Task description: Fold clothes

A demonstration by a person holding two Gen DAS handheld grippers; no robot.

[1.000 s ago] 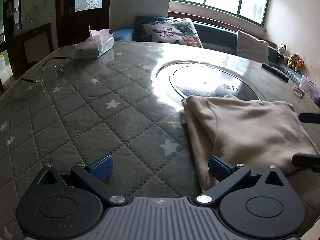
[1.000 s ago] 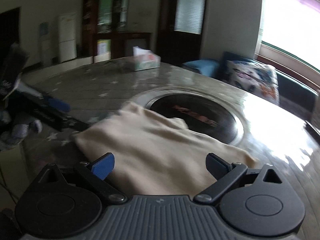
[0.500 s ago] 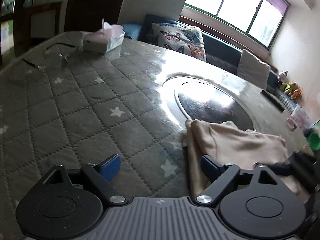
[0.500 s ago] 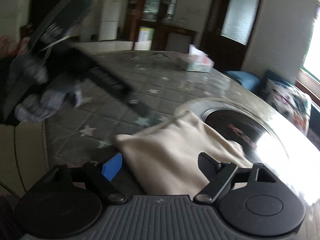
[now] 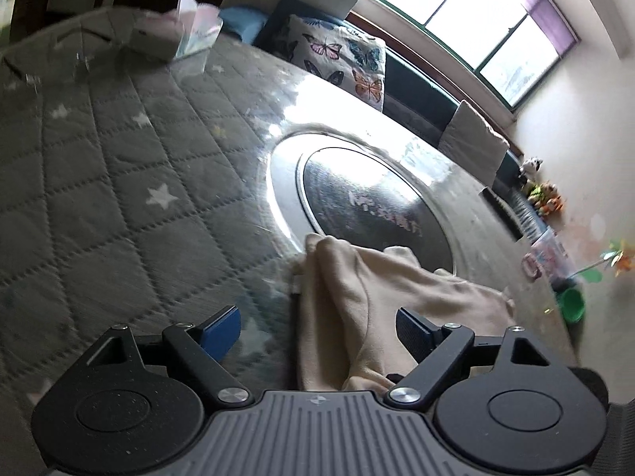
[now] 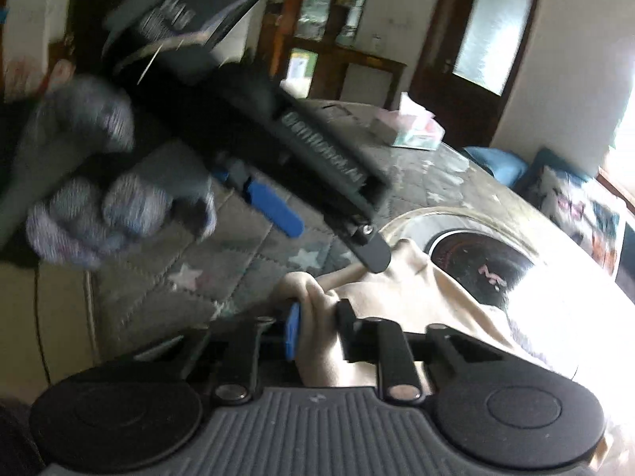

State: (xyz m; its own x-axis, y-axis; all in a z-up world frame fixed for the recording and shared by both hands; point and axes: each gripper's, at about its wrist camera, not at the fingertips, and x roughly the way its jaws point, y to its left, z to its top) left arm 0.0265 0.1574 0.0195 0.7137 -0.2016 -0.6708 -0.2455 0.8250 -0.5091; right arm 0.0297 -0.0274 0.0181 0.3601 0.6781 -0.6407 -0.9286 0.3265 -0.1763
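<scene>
Two claws over one beige garment [image 5: 401, 289], lying rumpled on the quilted, star-patterned surface [image 5: 119, 182] beside the round dark inset [image 5: 369, 198]. Left claw [image 5: 317, 327] spread wide, blue pad on one side of the cloth's near edge, dark pad on the other, nothing pinched between. Right claw [image 6: 315, 331] drawn nearly together and clamped on a bunched fold of the garment at its near corner. Seen blurred from the right wrist: the left claw's long dark body held by a gloved hand [image 6: 99, 198]. Far back, a tissue box [image 5: 174, 33] and a butterfly cushion [image 5: 337, 55].
</scene>
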